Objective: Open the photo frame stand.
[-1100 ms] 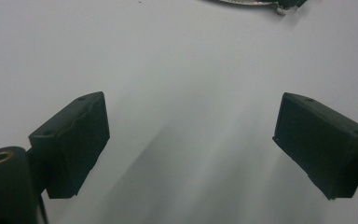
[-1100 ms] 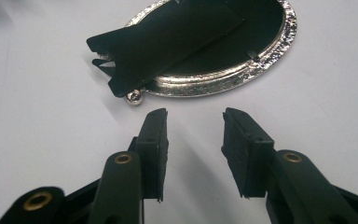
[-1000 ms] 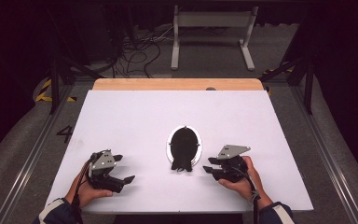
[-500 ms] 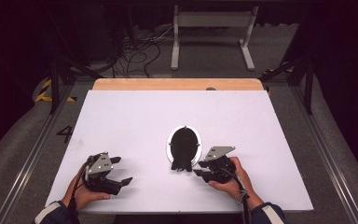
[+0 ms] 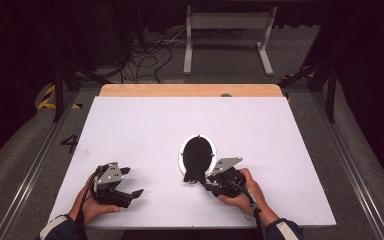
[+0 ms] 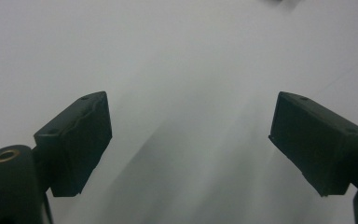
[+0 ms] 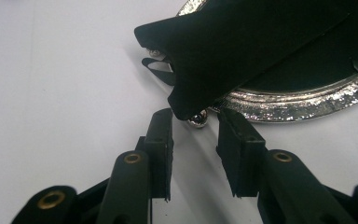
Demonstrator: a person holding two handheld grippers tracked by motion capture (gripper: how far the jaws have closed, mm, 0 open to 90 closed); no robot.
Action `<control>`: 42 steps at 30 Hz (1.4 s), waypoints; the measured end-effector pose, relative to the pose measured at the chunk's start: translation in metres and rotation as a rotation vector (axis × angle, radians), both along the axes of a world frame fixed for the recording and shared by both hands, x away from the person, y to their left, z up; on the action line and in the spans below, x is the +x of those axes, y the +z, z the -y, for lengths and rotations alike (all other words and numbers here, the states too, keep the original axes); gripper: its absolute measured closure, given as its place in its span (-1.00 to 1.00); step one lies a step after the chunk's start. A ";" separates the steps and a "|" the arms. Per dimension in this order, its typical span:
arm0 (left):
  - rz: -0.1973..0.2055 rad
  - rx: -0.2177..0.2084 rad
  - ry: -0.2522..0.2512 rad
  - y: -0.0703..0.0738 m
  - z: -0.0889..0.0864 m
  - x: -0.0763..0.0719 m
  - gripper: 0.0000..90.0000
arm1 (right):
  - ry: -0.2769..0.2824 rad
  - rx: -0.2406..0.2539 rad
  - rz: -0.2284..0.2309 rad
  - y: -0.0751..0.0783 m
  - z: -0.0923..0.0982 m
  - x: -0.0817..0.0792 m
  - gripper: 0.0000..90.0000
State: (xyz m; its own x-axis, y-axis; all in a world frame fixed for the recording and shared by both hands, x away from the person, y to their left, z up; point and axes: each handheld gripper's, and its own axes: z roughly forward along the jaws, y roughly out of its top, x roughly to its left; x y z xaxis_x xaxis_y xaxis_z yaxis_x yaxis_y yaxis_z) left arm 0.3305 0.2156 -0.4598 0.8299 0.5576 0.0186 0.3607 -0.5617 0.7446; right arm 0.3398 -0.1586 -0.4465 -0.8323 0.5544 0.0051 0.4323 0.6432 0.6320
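A black oval frame (image 5: 198, 156) with a silver rim lies face down near the middle of the white surface (image 5: 145, 125), its black stand (image 7: 242, 42) propped off the back toward the person. The right gripper (image 5: 211, 181) sits at the stand's lower tip, its jaws half spread and just now closing, the tip and a small silver ball (image 7: 198, 119) right ahead of them, untouched. The left gripper (image 5: 130, 192) rests well apart at the left, jaws spread wide over bare surface.

Bright tabletop, dark surroundings, soft close-ups.
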 end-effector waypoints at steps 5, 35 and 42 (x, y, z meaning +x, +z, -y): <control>-0.003 0.006 -0.002 -0.001 0.001 -0.001 -0.71 | -0.018 -0.017 0.011 -0.001 -0.005 -0.001 0.46; -0.026 0.011 -0.022 -0.004 0.009 0.004 -0.72 | -0.090 0.261 -0.130 -0.005 0.012 0.013 0.47; -0.044 -0.001 -0.033 -0.006 0.016 0.008 -0.71 | -0.104 0.407 -0.231 -0.014 0.016 0.026 0.26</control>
